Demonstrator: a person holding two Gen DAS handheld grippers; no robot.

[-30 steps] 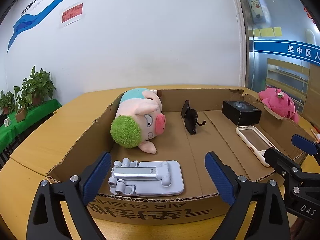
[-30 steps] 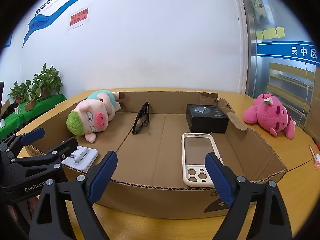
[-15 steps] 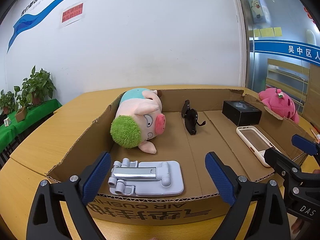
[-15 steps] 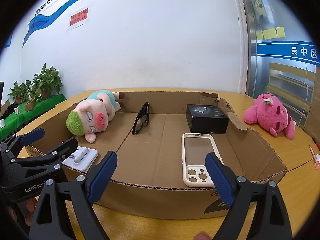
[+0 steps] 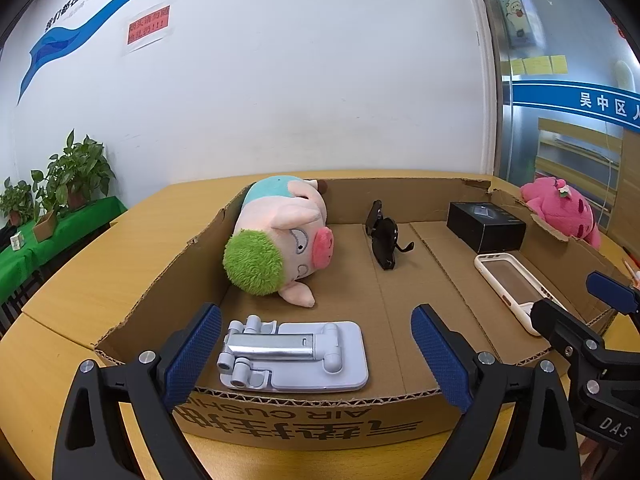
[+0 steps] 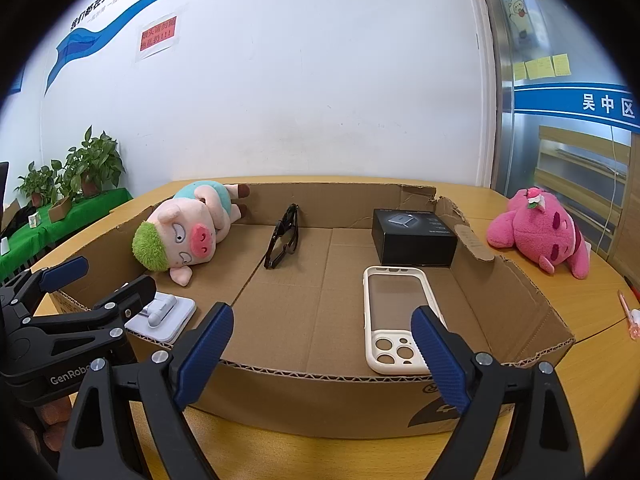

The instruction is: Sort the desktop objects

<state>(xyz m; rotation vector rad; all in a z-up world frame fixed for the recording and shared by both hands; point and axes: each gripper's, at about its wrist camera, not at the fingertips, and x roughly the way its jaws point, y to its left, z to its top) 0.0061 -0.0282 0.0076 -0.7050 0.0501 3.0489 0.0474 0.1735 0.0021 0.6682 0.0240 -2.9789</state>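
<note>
A shallow cardboard box (image 5: 312,420) (image 6: 320,396) lies on the wooden table. Inside lie a plush pig with green hair (image 5: 280,240) (image 6: 184,236), black sunglasses (image 5: 382,236) (image 6: 284,236), a black carton (image 5: 486,226) (image 6: 414,236), a white phone case (image 5: 512,286) (image 6: 396,316) and a grey folded phone stand (image 5: 292,354) (image 6: 164,316). A pink plush (image 5: 560,208) (image 6: 540,232) lies outside, right of the box. My left gripper (image 5: 316,356) is open and empty before the box's near wall, facing the stand. My right gripper (image 6: 322,356) is open and empty, facing the phone case.
The round wooden table (image 5: 100,256) (image 6: 580,292) ends at a white wall. Potted plants on a green-covered bench (image 5: 56,200) stand far left. A pink pen (image 6: 628,316) lies on the table at the right. Each gripper shows in the other's view (image 5: 592,340) (image 6: 60,320).
</note>
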